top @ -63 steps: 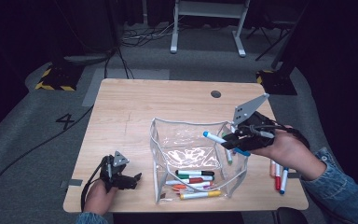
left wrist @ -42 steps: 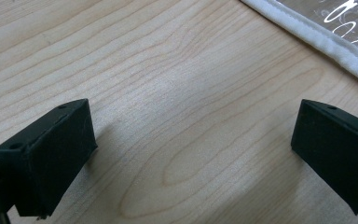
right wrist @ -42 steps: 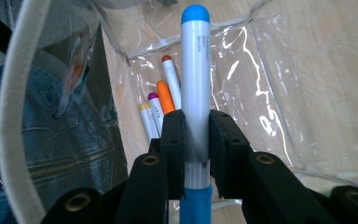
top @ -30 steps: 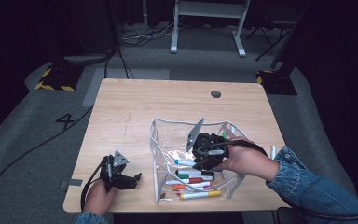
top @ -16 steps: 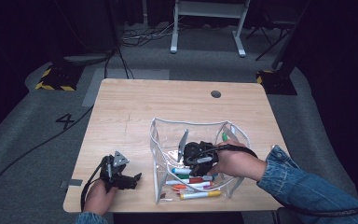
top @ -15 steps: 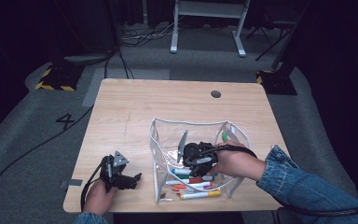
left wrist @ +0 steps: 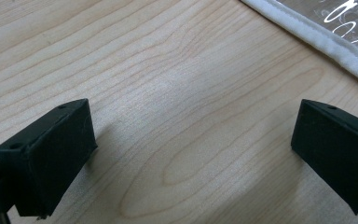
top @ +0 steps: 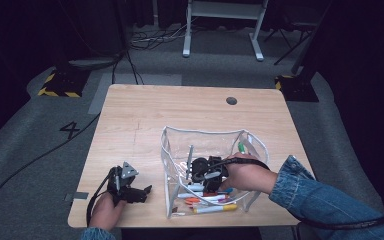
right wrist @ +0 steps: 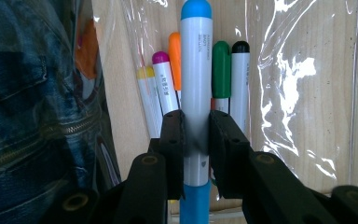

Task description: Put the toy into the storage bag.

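Note:
A clear plastic pouch (top: 205, 134) with a white rim stands open on the wooden table (top: 170, 115). My right gripper (top: 200, 172) reaches down inside it, shut on a white marker with blue ends (right wrist: 196, 70). Its pads press on the marker's barrel (right wrist: 196, 128). Under the marker lie several capped markers (top: 207, 200), among them a green one (right wrist: 221, 70), a black one (right wrist: 240, 74) and a magenta one (right wrist: 163, 79). My left gripper (top: 142, 192) rests on the table left of the pouch, jaws wide open over bare wood (left wrist: 191, 140).
The pouch's white edge (left wrist: 317, 39) runs just beyond the left jaws. A green marker (top: 241, 147) leans at the pouch's right wall. A round grommet (top: 231, 100) sits near the table's far edge. A denim sleeve (top: 325, 200) crosses the table's right front corner.
The right hand carried the blue marker from above the pouch's right side leftward and down into the pouch. The left gripper stayed put.

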Tool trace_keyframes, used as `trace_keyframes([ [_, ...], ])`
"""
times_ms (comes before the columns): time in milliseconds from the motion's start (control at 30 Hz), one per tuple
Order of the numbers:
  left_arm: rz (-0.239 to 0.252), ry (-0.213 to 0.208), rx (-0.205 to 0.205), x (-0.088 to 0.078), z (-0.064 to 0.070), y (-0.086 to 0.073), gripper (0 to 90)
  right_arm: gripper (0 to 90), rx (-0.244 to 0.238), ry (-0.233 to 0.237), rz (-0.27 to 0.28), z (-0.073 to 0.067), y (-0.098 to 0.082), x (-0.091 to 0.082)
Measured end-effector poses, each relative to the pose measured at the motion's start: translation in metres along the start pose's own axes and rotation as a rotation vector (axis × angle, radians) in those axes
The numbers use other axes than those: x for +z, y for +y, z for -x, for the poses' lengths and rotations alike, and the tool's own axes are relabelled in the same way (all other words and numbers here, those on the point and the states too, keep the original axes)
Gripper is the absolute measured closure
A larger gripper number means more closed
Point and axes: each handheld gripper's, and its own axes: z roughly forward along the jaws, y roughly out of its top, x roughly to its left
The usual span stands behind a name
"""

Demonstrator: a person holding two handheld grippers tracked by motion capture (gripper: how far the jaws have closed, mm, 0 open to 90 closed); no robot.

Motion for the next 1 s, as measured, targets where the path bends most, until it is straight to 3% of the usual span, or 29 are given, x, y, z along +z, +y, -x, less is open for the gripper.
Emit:
trace_keyframes([
  [167, 0.0, 0.0, 0.0, 0.0, 0.0, 0.0, 0.0, 74.8, 0.005, -0.002, -0.007, 0.001, 0.0, 0.002],
  [333, 0.0, 0.0, 0.0, 0.0, 0.0, 0.0, 0.0, 66.7, 0.012, 0.004, -0.005, 0.003, -0.002, 0.002],
  [467, 0.0, 0.0, 0.001, 0.0, 0.0, 0.0, 0.0, 59.3, 0.032, 0.001, 0.034, 0.005, -0.005, -0.004],
  [800, 0.0, 0.0, 0.0, 0.0, 0.0, 0.0, 0.0, 52.9, 0.105, -0.075, 0.327, 0.014, -0.035, -0.064],
  [1000, 0.0, 0.0, 0.0, 0.0, 0.0, 0.0, 0.0, 52.6, 0.207, -0.149, 0.463, 0.035, -0.069, -0.094],
])
